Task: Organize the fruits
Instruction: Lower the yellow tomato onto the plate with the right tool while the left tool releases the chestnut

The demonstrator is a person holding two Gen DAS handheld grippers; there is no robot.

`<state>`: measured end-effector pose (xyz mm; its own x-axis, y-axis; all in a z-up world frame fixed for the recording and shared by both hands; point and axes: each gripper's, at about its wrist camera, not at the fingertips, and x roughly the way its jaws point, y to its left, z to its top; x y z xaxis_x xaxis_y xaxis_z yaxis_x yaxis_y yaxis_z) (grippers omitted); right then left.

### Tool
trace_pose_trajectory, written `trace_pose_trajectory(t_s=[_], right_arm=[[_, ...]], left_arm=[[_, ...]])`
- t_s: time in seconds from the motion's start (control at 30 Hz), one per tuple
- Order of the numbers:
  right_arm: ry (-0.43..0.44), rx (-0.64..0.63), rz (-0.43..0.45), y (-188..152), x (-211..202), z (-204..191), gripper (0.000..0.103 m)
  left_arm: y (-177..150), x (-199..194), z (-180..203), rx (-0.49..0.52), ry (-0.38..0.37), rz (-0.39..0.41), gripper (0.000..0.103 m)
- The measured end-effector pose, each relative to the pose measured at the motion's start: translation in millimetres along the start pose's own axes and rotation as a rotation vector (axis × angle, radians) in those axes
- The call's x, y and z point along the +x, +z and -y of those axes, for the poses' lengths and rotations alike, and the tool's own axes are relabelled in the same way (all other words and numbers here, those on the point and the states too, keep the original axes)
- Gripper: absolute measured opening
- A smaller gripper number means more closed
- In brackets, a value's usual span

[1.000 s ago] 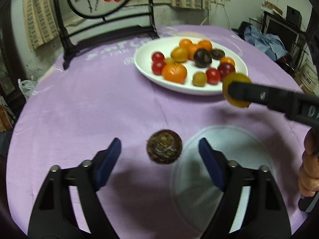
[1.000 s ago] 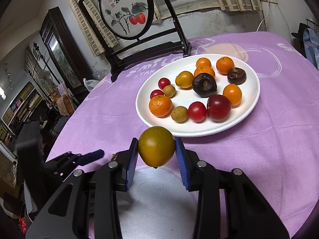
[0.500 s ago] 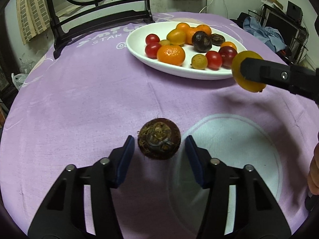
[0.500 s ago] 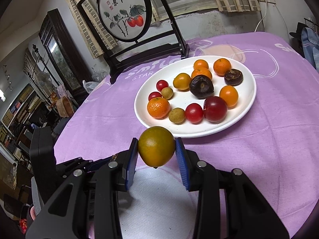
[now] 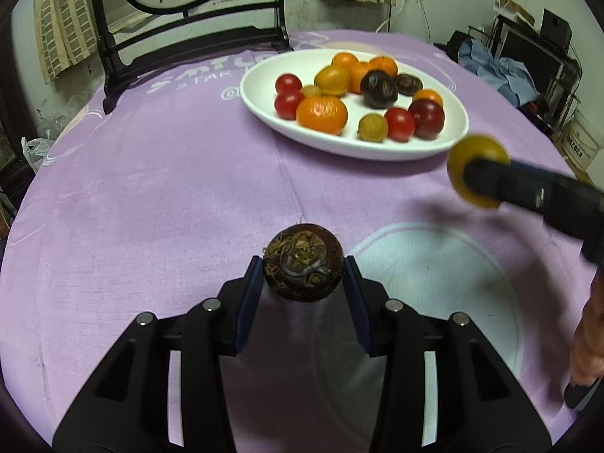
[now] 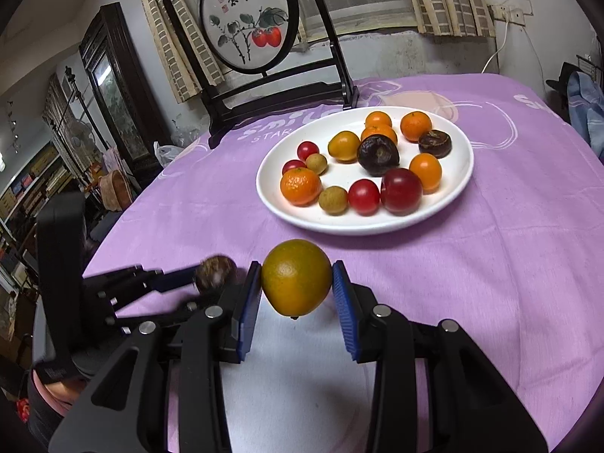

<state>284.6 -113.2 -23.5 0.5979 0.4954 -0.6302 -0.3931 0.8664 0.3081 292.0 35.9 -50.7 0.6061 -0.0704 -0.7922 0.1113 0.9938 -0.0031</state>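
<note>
Now clamped by the left hand-held gripper (image 5: 303, 277), no longer lying between spread pads as a second ago: dark brown fruit (image 5: 303, 262), pinched just above the purple tabletop (image 5: 170, 196). Farther right, held as before in the right hand-held gripper (image 6: 296, 290), pads pressed against both sides: yellow-green citrus (image 6: 296, 276). Beyond, resting on the tabletop and loaded with mixed fruits: white plate (image 6: 458, 173).

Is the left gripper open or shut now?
Shut: the left gripper has both blue pads pressed against the dark brown fruit.
</note>
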Motion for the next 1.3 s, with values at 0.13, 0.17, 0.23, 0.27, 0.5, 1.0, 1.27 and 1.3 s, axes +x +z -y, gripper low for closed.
trace_pose_trajectory(t_s=[0.13, 0.17, 0.23, 0.27, 0.5, 1.0, 1.27, 1.3], right_arm=[[-0.019, -0.048, 0.026, -8, -8, -10, 0.038], [-0.019, -0.059, 0.032, -10, -9, -12, 0.038], [-0.011, -0.065, 0.046, -9, -12, -14, 0.038], [-0.01, -0.065, 0.054, -7, -14, -14, 0.038], [-0.06, -0.062, 0.127, 38, -7, -5, 0.038], [-0.102, 0.021, 0.068, 108, 73, 61, 0.038], [-0.11, 0.019, 0.038, 113, 93, 78, 0.038], [-0.11, 0.014, 0.035, 114, 93, 77, 0.038]], left_arm=[[1, -13, 3, 0.002, -0.002, 0.041, 0.044], [0, -15, 4, 0.007, -0.003, 0.049, 0.044], [0, -21, 6, 0.006, -0.009, 0.061, 0.044], [-1, -23, 6, 0.002, -0.019, 0.064, 0.044], [23, -43, -1, -0.045, -0.015, 0.128, 0.044], [150, 36, -9, -0.063, 0.032, 0.129, 0.044], [161, 84, -4, -0.057, 0.027, 0.086, 0.044], [162, 87, -4, -0.059, 0.027, 0.084, 0.044]])
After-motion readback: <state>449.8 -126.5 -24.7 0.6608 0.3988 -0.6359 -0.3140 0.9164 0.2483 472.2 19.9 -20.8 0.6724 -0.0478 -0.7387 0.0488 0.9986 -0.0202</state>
